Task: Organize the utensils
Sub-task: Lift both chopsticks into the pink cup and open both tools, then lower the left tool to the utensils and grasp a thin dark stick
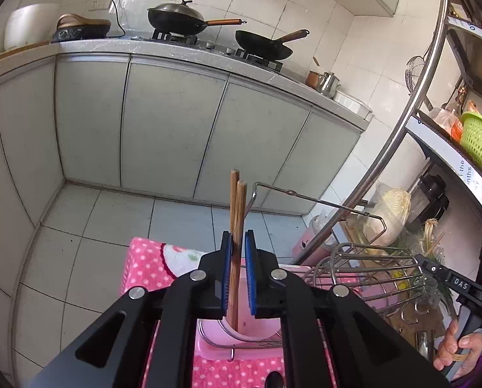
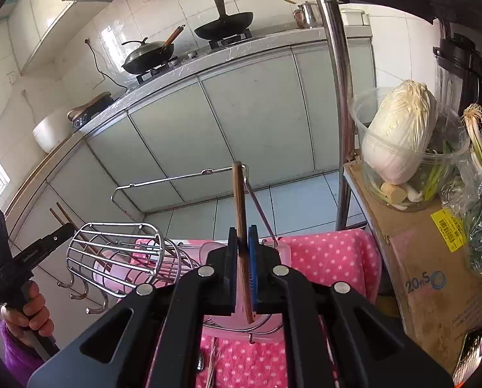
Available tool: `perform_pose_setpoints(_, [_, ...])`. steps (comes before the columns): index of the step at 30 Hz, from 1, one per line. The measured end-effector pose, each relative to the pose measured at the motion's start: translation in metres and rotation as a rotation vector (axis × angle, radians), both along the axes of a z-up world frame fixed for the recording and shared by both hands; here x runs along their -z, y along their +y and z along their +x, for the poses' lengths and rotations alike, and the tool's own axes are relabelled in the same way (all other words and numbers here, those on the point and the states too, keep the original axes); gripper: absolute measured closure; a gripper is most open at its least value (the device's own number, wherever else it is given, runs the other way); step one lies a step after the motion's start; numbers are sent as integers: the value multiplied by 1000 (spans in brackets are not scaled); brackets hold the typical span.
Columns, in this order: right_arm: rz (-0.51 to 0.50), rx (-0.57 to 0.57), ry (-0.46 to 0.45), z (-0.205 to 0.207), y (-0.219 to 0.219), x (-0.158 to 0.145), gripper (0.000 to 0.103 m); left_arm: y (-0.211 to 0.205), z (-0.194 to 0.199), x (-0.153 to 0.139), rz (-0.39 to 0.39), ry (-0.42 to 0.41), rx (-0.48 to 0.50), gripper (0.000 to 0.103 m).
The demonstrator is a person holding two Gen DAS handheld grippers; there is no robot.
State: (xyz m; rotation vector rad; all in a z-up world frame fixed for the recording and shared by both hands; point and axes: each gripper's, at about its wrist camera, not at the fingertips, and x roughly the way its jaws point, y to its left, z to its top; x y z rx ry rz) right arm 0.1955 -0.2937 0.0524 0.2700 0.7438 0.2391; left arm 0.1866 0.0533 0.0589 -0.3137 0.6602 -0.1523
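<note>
A: Start with the big things. What's under you?

B: A desk (image 2: 331,258) covered in pink polka-dot cloth, cabinets and a stove on the far side. On the cloth sits a wire utensil rack (image 2: 118,252) with a tall wire handle and hooks along its near edge, holding a pink cup (image 1: 241,329).

A: And my grippers?

B: Your left gripper (image 1: 238,274) has its fingers closed on a pair of wooden chopsticks (image 1: 236,226). They stand nearly upright, long axis vertical, tops well above the pads and lower ends reaching down to the pink cup's mouth, directly beneath you. From the right wrist view that same pair (image 2: 63,223) shows at far left, tilted over the wire basket.

A: The right one?

B: Your right gripper (image 2: 242,258) also has its fingers shut, on a single wooden chopstick (image 2: 241,220), upright with a slight lean. Its lower end hangs over a pink cup (image 2: 237,318) in the rack's near ring; I can't tell whether it touches the rim.

A: So which goes first?

B: I'd judge both are already lined up above the cups, so the move is straight down along the sticks' long axis, then letting go. Mind the wire handle (image 2: 260,207) just right of your right-hand stick; it's very close.
</note>
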Motion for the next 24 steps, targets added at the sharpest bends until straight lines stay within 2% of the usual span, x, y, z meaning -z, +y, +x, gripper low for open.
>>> perform_pose_setpoints(2, [9, -9, 11, 1, 0, 2, 83, 1, -3, -1, -17, -6, -3, 86])
perform_pose_setpoints(4, [1, -26, 1, -2, 3, 1, 62, 3, -8, -6, -12, -26, -11, 73])
perform_pose_setpoints(5, [-10, -27, -6, -3, 4, -1, 60, 4, -11, -8, -11, -35, -12, 71])
perform_pose_setpoints(11, [-48, -16, -57, -20, 3, -21, 57, 12, -31, -28, -2, -89, -25, 67])
perform_pose_setpoints(16, [-73, 32, -97, -50, -10, -27, 54, 19, -56, -27, -10, -86, -48, 66])
perform_pose_setpoints(21, [-49, 47, -84, -86, -15, -2, 54, 11, -85, -5, -50, -35, -17, 66])
perform_pose_setpoints(24, [-10, 21, -54, -105, -10, 21, 54, -1, -95, 15, -26, 27, 14, 66])
